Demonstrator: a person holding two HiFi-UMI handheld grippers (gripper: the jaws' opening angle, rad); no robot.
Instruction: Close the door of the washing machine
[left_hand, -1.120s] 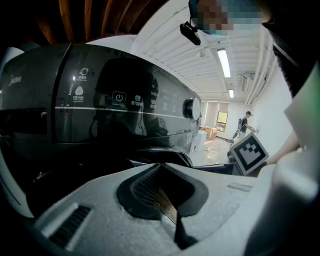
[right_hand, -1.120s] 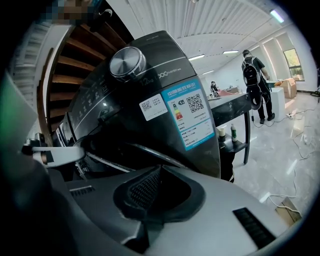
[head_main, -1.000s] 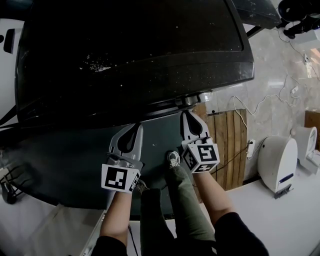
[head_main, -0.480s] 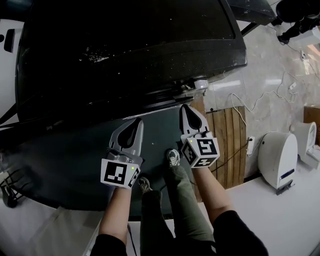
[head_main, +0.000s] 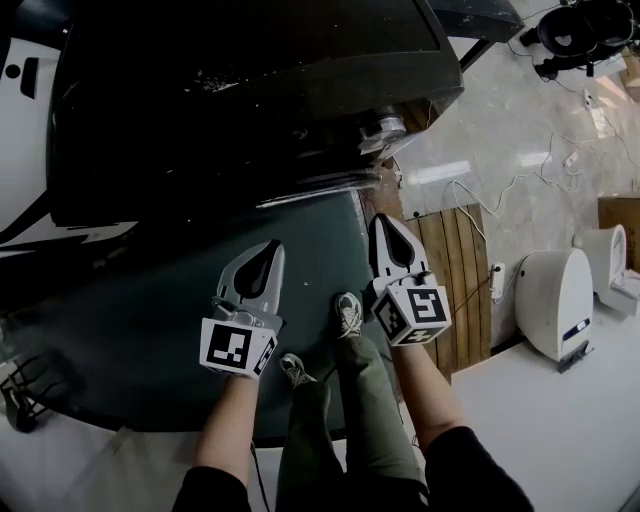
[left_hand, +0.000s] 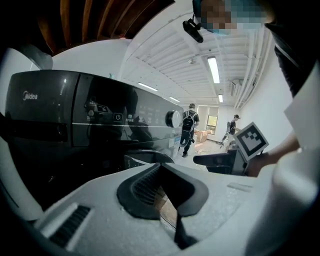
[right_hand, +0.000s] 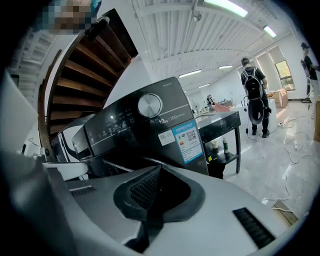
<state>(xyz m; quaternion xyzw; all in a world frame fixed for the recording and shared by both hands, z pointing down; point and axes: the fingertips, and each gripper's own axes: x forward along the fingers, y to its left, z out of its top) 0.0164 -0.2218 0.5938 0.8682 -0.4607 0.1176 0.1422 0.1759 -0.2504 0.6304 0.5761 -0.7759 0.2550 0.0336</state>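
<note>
My left gripper (head_main: 266, 250) and right gripper (head_main: 384, 224) are both shut and hold nothing. The door (head_main: 130, 330) sticks out wide open from the washing machine (head_main: 250, 90), toward me, under both. The right gripper is nearer the machine.

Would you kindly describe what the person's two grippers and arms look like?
The left gripper and right gripper are pale grey, tapered two-jaw shells with black ribbed teardrop-shaped pad recesses. Each carries a white cube bearing black square markers. The person wears dark short sleeves.
</note>
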